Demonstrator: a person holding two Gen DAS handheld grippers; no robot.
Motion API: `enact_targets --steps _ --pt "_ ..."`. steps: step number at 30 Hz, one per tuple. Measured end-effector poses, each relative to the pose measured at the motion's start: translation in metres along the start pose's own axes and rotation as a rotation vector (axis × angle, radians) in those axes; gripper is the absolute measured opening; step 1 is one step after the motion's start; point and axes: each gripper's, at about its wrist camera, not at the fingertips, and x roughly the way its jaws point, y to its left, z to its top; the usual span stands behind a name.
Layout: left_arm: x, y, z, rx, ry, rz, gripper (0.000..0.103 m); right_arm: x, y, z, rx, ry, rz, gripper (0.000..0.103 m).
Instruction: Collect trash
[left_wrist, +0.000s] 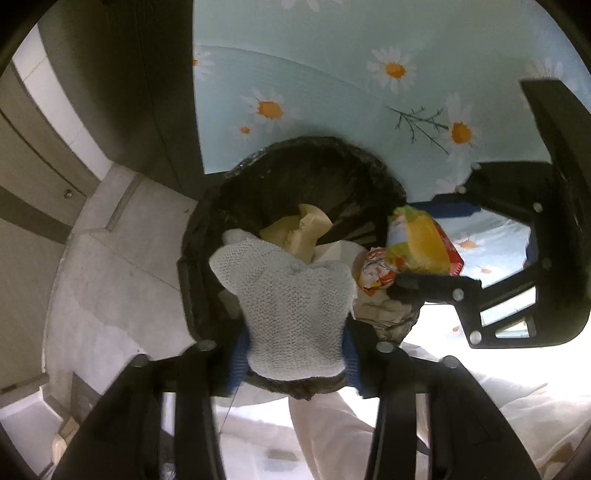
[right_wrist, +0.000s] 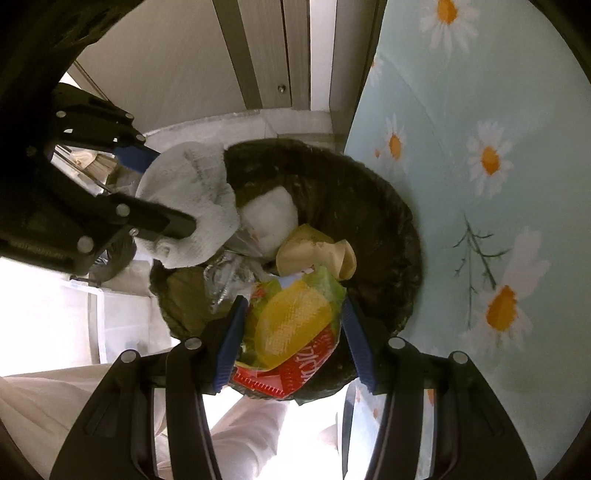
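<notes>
Between the blue-padded fingers of the left gripper (left_wrist: 295, 363) hangs a white knitted cloth (left_wrist: 291, 310). The pads sit against its two sides, though whether they press it I cannot tell. The cloth's free end droops forward over the near rim of a round bin lined with a black plastic bag (left_wrist: 369, 158).

The fingers of the right gripper (right_wrist: 295, 345) are closed on a crumpled yellow, green and red snack wrapper (right_wrist: 291, 328), one blue pad on each side, holding it above the bin's near edge.

Just past both sets of fingers, inside the bin, lie a crumpled tan paper piece (right_wrist: 317, 251), a white wad (right_wrist: 273, 210) and some clear crinkled plastic (right_wrist: 225, 277).

Beyond the bin and to the right of the fingers runs a pale blue sheet printed with daisies (right_wrist: 480, 155); left of it the grey floor (left_wrist: 110, 258) meets a wall.
</notes>
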Motion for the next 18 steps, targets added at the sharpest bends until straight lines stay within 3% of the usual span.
enact_targets --steps 1,4,7,13,18 --pt "0.000 0.000 -0.001 0.001 -0.016 0.001 0.063 0.001 -0.002 0.001 0.009 -0.005 0.002 0.054" --pt "-0.004 0.005 -0.003 -0.015 -0.066 -0.006 0.082 -0.002 -0.004 -0.001 0.019 -0.019 -0.034 0.090" --pt "-0.008 0.011 -0.005 -0.039 -0.091 -0.038 0.088 -0.003 0.001 -0.003 -0.017 -0.010 -0.035 0.091" --pt "-0.017 0.013 -0.007 -0.013 -0.133 -0.001 0.088 -0.011 0.015 -0.006 -0.069 -0.013 -0.073 0.095" --pt "-0.031 0.009 -0.010 0.002 -0.152 0.010 0.089 -0.030 0.025 -0.003 -0.074 -0.036 -0.047 0.098"
